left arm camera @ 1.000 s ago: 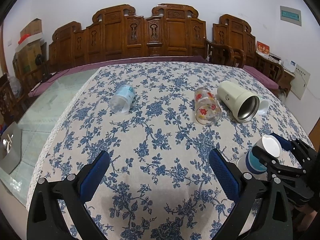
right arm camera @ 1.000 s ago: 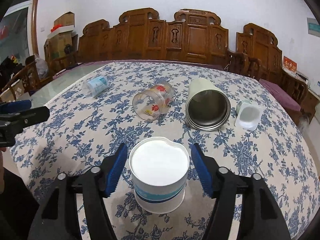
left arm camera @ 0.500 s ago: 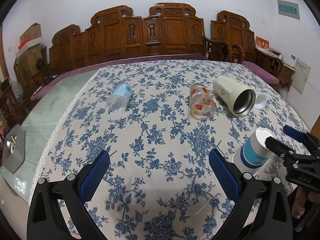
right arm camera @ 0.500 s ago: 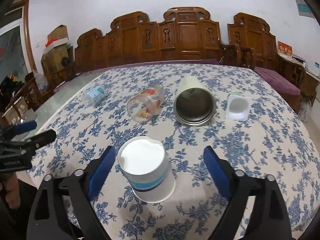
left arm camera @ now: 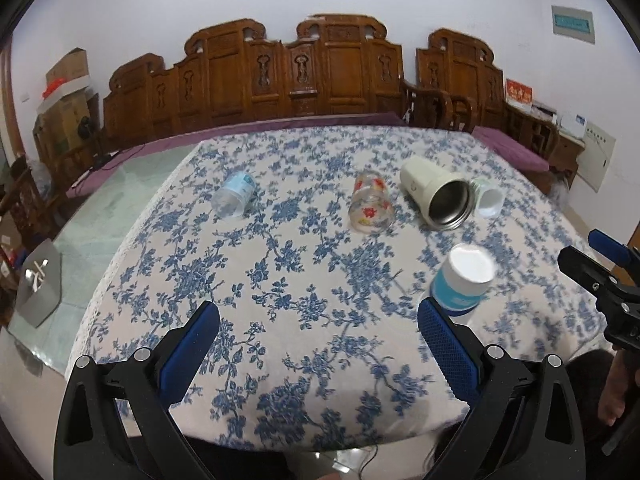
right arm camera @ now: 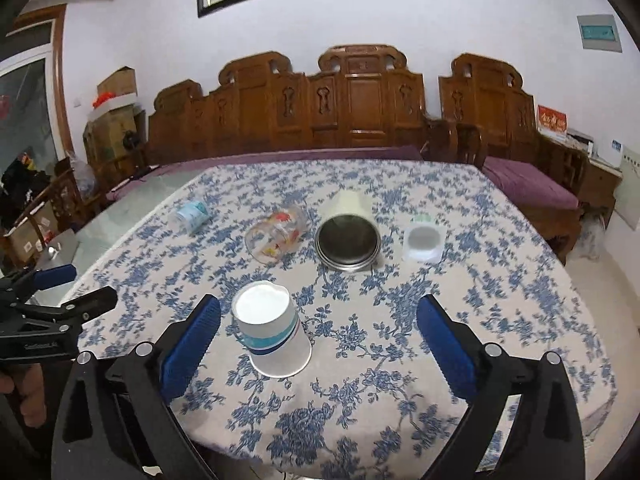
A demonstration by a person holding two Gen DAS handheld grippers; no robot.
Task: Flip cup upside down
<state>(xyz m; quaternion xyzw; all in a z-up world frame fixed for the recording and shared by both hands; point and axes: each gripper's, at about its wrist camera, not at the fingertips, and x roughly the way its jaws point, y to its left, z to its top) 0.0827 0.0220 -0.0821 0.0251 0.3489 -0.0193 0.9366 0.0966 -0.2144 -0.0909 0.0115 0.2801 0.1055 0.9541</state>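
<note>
Your paper cup (right arm camera: 272, 334) stands mouth-down on the tabletop (right arm camera: 500, 288), at 10 o'clock of your right gripper (right arm camera: 319, 332), fingers apart and empty; flip looks done

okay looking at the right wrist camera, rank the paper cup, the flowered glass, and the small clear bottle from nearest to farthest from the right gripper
1. Paper cup: upside down, just ahead of the right gripper, beside its left finger.
2. Flowered glass: on its side, mid-table, left of centre.
3. Small clear bottle: on its side, farthest back, toward the table's left edge.
</note>
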